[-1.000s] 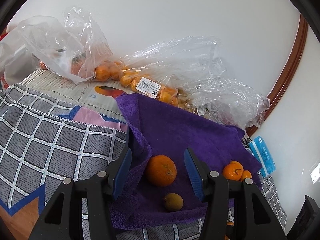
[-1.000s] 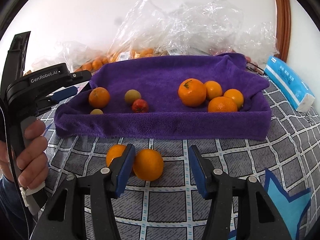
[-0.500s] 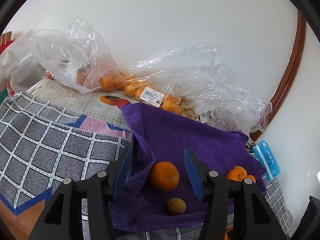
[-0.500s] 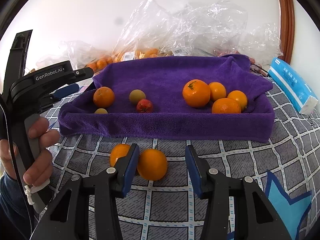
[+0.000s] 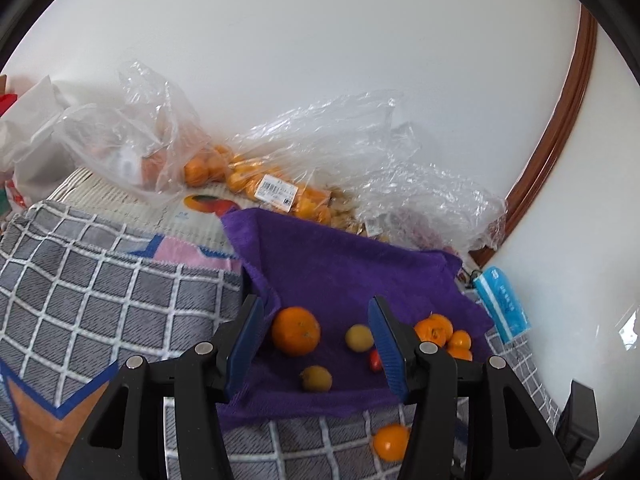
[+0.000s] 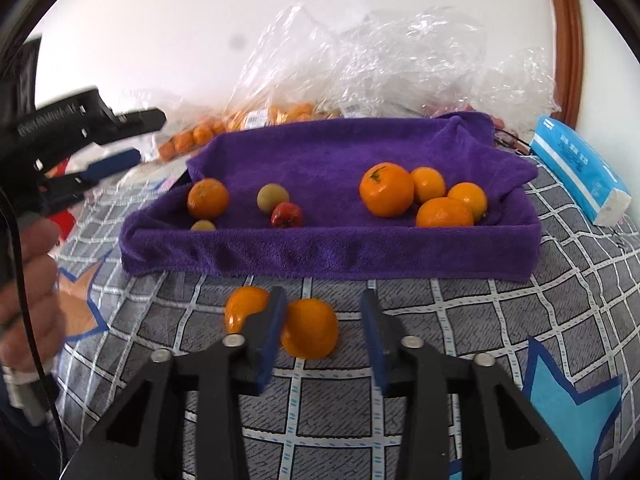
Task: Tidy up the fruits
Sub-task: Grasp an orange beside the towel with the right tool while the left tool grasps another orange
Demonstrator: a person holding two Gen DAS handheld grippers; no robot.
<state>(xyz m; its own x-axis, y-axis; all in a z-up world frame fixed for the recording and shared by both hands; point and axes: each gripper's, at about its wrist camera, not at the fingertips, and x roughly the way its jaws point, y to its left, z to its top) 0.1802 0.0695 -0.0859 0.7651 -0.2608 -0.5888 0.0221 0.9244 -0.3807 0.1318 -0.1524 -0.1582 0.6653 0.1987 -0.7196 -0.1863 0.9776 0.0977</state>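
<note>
Right wrist: checked quilt (image 6: 460, 320), white wall (image 6: 160, 20), possibly doorframe (image 6: 564, 32); both jaws open, empty.

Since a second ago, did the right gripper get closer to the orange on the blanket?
Yes. The right gripper has come forward and narrowed around the orange on the checked blanket, which has not shifted; its left finger now touches it.

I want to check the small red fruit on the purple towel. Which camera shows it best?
The right wrist view: the red fruit lies fully visible beside a yellow-green fruit. In the left wrist view, only a sliver of it shows beside the left tool's finger.
</note>
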